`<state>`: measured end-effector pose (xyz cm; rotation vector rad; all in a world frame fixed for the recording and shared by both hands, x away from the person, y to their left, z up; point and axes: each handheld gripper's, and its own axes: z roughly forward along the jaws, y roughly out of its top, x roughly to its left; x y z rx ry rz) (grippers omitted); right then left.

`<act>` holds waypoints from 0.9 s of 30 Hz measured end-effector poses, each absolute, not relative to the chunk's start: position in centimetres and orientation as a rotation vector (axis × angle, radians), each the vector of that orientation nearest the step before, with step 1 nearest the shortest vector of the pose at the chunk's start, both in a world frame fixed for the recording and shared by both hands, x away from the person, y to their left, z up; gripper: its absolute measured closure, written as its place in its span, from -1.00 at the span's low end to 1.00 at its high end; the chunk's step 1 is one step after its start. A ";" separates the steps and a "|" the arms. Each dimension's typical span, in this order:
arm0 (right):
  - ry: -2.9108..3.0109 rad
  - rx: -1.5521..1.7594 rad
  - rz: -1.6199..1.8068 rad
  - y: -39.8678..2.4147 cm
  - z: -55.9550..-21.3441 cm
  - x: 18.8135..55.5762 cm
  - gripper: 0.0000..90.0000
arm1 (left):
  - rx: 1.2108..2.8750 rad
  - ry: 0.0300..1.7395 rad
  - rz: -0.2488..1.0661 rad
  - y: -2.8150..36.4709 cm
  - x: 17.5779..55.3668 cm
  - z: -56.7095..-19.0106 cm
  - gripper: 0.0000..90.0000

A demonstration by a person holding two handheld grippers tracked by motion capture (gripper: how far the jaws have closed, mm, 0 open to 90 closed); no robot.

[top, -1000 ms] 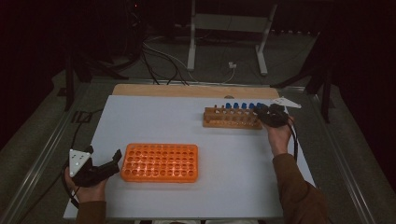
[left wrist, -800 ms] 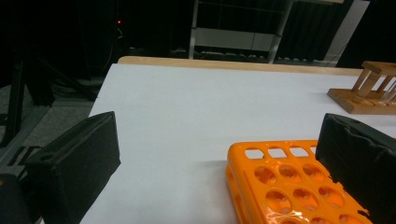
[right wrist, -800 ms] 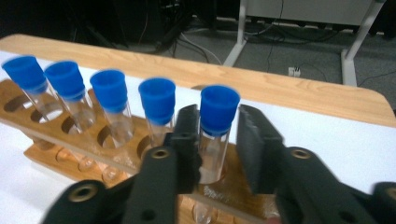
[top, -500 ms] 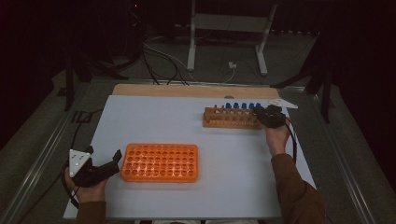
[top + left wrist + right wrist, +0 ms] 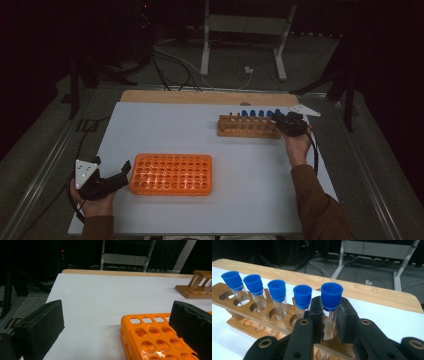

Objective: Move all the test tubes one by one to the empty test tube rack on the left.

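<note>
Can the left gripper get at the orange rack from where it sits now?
Probably yes. The left gripper sits open right beside the orange rack, one jaw already over its near corner, with bare white tabletop around and nothing between them.

The right gripper (image 5: 329, 323) has just closed its black fingers (image 5: 315, 315) on a clear tube with a blue cap (image 5: 331, 315), which stands upright in the end hole of a wooden rack (image 5: 242, 307). Four more blue-capped tubes (image 5: 277, 298) stand in a row to its left. The rack sits on the white table (image 5: 392, 320), whose wooden edge runs behind.
</note>
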<state>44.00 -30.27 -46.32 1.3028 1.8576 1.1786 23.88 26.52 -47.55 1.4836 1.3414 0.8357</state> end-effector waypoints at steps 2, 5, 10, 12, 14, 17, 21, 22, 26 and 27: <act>1.854 1.300 1.180 -30.3 -46.2 43.9 0.71 | 1.488 1.341 0.834 26.5 23.9 -47.6 -0.98; 1.846 1.297 1.184 -30.4 -46.0 43.9 0.71 | 1.497 1.337 0.830 26.4 24.0 -47.6 -0.98; 1.827 1.292 1.196 -30.6 -45.5 43.7 0.71 | 1.516 1.330 0.820 26.3 24.0 -47.6 -0.98; 1.820 1.294 1.199 -30.6 -45.2 43.6 0.71 | 1.529 1.328 0.802 26.3 24.1 -47.6 -0.97; 1.815 1.286 1.205 -30.5 -44.9 43.5 0.71 | 1.540 1.325 0.800 26.1 24.2 -47.7 -0.97; 1.808 1.281 1.209 -30.6 -44.6 43.3 0.71 | 1.546 1.323 0.801 26.0 24.2 -47.6 -0.97; 1.802 1.279 1.214 -30.7 -44.4 43.2 0.71 | 1.542 1.329 0.795 26.0 24.2 -47.7 -0.98; 1.799 1.276 1.215 -30.7 -44.3 43.2 0.71 | 1.540 1.330 0.788 26.1 24.2 -47.7 -0.97; 1.791 1.267 1.218 -30.7 -43.8 43.1 0.71 | 1.548 1.325 0.771 26.1 24.3 -47.8 -0.97; 1.787 1.262 1.220 -30.6 -43.5 43.0 0.71 | 1.549 1.324 0.770 26.0 24.3 -47.8 -0.97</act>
